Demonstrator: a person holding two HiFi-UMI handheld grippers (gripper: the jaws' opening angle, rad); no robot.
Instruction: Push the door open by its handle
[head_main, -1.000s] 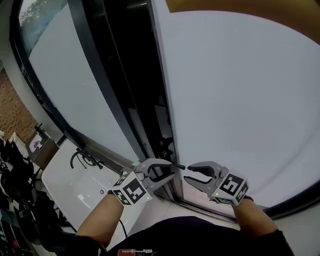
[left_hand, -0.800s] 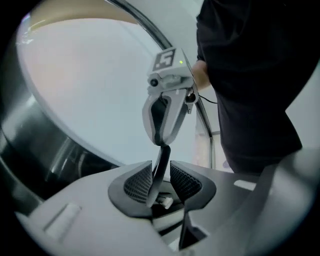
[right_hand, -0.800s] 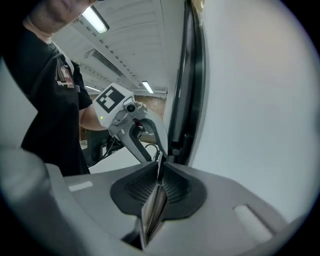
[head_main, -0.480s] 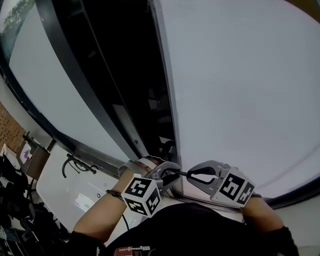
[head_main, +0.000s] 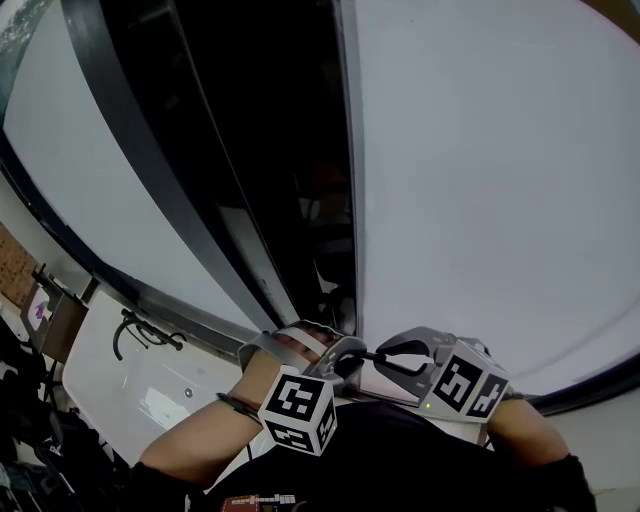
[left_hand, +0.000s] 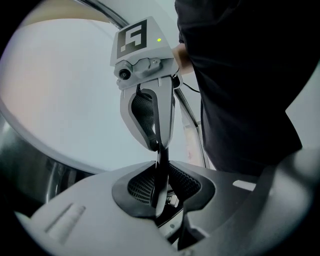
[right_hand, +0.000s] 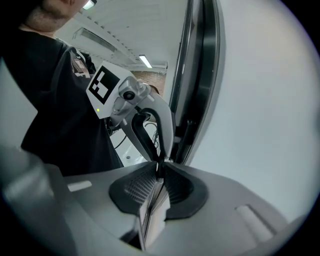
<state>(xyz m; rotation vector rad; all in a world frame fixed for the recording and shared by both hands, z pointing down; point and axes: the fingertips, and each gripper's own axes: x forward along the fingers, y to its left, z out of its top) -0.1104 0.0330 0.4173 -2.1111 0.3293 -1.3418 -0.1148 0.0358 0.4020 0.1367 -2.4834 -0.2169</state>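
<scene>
A white door (head_main: 480, 180) stands ajar, with a dark gap (head_main: 290, 180) to its left. Low on its edge a thin dark handle (head_main: 365, 356) juts out. My left gripper (head_main: 350, 358) and right gripper (head_main: 378, 357) meet tip to tip on it from either side. In the left gripper view the flat handle (left_hand: 161, 165) runs between my pads up into the right gripper (left_hand: 159, 145); the left jaws are closing on it. In the right gripper view the pads pinch the thin handle (right_hand: 156, 197) while those jaws ease open slightly, and the left gripper (right_hand: 161, 161) faces them.
A dark door frame (head_main: 120, 170) curves along the left. Below it lies a white basin (head_main: 150, 390) with a black tap (head_main: 140, 328). The person's dark clothing (head_main: 380, 460) fills the bottom, and cluttered things sit at the far left edge.
The two grippers, apart a second ago, have come together on the handle. The dark gap beside the door has widened and the door edge has shifted right in the view.
</scene>
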